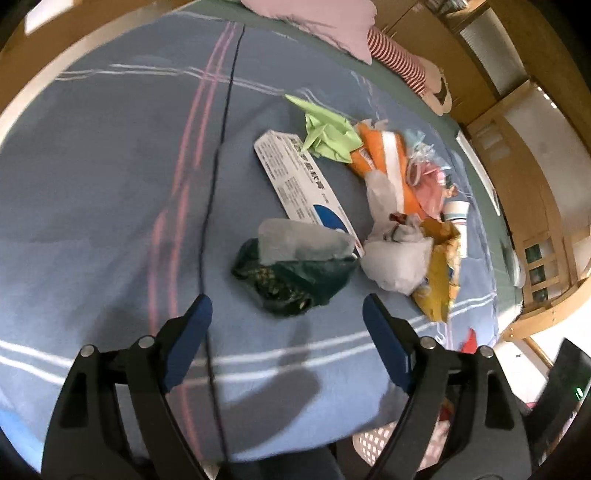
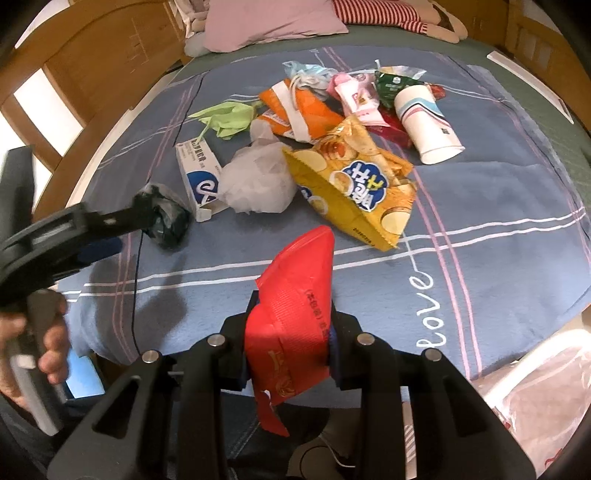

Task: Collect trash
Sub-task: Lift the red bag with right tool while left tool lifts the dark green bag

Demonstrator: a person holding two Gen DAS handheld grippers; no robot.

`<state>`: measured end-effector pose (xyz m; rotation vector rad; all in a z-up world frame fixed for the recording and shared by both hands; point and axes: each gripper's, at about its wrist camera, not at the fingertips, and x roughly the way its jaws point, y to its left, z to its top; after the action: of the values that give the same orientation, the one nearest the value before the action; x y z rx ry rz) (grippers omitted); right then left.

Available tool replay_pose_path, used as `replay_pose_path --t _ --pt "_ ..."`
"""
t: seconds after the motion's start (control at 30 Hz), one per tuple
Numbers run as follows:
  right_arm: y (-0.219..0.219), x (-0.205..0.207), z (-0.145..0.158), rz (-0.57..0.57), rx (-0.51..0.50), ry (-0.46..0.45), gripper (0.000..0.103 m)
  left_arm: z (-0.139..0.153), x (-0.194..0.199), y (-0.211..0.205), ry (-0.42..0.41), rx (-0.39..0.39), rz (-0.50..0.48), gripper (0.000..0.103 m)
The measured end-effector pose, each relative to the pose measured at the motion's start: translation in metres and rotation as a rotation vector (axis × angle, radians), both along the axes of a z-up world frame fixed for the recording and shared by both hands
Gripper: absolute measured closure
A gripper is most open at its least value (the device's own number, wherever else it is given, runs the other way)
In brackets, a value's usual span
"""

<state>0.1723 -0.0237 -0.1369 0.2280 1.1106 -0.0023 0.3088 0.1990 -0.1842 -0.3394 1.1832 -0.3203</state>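
Trash lies in a heap on a blue blanket (image 1: 92, 192). My left gripper (image 1: 286, 308) is open, its blue pads just short of a crumpled dark green wrapper (image 1: 291, 280). Behind it lie a white medicine box (image 1: 303, 177), a white plastic bag (image 1: 395, 258), a green crumpled paper (image 1: 328, 133) and a yellow chip bag (image 1: 439, 266). My right gripper (image 2: 291, 332) is shut on a red wrapper (image 2: 295, 317) and holds it above the blanket's (image 2: 498, 206) near edge. In the right wrist view the yellow chip bag (image 2: 354, 181), paper cup (image 2: 424, 122) and left gripper (image 2: 110, 236) show.
An orange wrapper (image 2: 299, 107), pink packets (image 2: 354, 96) and a green packet (image 2: 391, 85) lie at the back of the heap. A pink pillow (image 2: 273, 18) lies at the wooden headboard (image 2: 110, 66). A white laundry basket (image 1: 376, 443) and a plastic-lined bin (image 2: 535, 391) stand below the bed edge.
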Motion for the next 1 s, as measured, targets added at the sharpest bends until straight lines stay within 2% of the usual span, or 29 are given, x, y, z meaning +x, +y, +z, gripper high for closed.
replay_pose_path --t 0.1,0.17,0.23,0.27,0.3,0.37,0.47,0.57,0.7,0.87,1.0 --pt "-0.001 -0.003 0.001 0.001 -0.010 -0.003 0.071 -0.018 0.017 -0.009 0.005 0.042 0.028 0.019" --pt "-0.003 -0.005 0.003 -0.002 -0.022 -0.008 0.071 -0.023 0.021 -0.012 -0.013 0.041 0.047 0.020" --pt "-0.005 -0.007 0.003 -0.010 -0.025 -0.011 0.071 -0.021 0.022 -0.013 -0.040 0.033 0.046 0.040" --pt "-0.007 -0.007 0.003 -0.015 -0.022 -0.012 0.071 -0.021 0.022 -0.013 -0.046 0.032 0.042 0.041" --pt "-0.008 -0.007 0.004 -0.018 -0.022 -0.012 0.071 -0.020 0.022 -0.013 -0.056 0.032 0.045 0.047" --pt "-0.009 -0.008 0.005 -0.019 -0.022 -0.018 0.071 -0.016 0.020 -0.014 -0.074 0.025 0.044 0.052" --pt "-0.008 -0.010 0.009 -0.011 -0.025 -0.042 0.071 -0.003 0.013 -0.013 -0.117 0.035 0.046 0.053" --pt "-0.005 -0.015 0.021 0.010 -0.016 -0.094 0.071 0.021 0.001 -0.012 -0.201 0.078 0.045 0.053" --pt "-0.008 -0.030 0.056 0.047 -0.013 -0.180 0.071 0.046 -0.020 -0.010 -0.263 0.034 0.023 0.053" --pt "-0.029 -0.063 0.092 0.075 -0.086 -0.214 0.071 0.068 -0.049 -0.046 -0.303 -0.058 -0.133 0.053" --pt "-0.062 -0.097 0.091 0.059 -0.159 -0.128 0.071 0.082 -0.077 -0.075 -0.320 -0.151 -0.287 0.053"
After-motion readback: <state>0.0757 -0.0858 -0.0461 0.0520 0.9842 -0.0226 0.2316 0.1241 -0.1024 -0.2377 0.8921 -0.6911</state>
